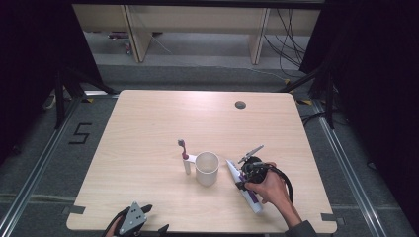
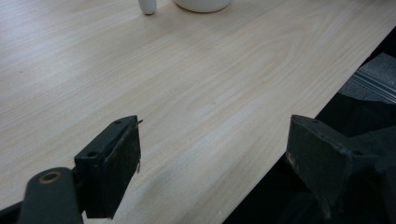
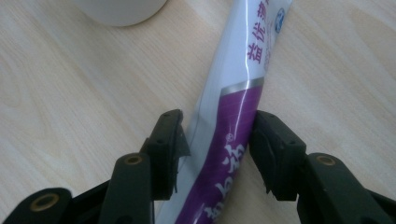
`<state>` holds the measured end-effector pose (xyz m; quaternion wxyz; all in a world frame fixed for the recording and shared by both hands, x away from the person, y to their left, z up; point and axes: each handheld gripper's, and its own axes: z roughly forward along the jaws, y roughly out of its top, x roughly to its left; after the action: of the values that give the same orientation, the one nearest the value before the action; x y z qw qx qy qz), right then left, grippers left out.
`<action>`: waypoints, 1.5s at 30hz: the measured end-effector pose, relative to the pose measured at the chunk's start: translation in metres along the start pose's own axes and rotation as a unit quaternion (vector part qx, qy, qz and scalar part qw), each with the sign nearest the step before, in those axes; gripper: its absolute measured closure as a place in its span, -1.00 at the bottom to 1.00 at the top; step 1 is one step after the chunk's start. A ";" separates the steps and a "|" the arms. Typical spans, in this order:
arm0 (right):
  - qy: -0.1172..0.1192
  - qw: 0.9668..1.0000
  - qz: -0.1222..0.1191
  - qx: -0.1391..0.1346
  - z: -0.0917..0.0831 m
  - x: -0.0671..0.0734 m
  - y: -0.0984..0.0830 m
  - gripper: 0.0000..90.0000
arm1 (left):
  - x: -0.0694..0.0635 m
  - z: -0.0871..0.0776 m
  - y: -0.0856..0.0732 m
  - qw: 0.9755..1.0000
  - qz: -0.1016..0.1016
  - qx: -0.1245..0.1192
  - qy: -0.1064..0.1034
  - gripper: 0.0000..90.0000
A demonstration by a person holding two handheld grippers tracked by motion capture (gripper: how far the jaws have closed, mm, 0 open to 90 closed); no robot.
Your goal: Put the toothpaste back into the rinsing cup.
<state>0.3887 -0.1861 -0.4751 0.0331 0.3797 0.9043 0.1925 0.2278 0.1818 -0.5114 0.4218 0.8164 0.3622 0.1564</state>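
Observation:
A white and purple toothpaste tube (image 1: 255,201) (image 3: 243,70) lies flat on the wooden table (image 1: 163,123), right of a white cup (image 1: 207,168). My right gripper (image 1: 243,181) (image 3: 217,135) points down over the tube's middle, and its two black pads touch the tube's sides. A toothbrush (image 1: 185,157) with a white handle stands upright just left of the cup. My left gripper (image 1: 143,211) (image 2: 212,154) hovers at the table's front edge, jaws wide apart with nothing between them. The cup's base (image 2: 202,4) and the toothbrush handle (image 2: 147,6) lie far ahead of it.
A round cable hole (image 1: 240,104) sits near the table's far right. The table's front edge (image 2: 299,112) runs just under my left gripper's right jaw. Dark curtains and cables surround the table.

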 end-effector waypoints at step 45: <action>-0.024 0.983 -0.092 0.154 0.004 -0.004 0.018 0.69 | 0.000 0.001 -0.002 1.000 0.005 0.012 -0.001 -0.61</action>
<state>0.4042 -0.1762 -0.4729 0.0133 0.2997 0.9532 0.0374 0.2273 0.1816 -0.5131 0.4115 0.8231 0.3599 0.1536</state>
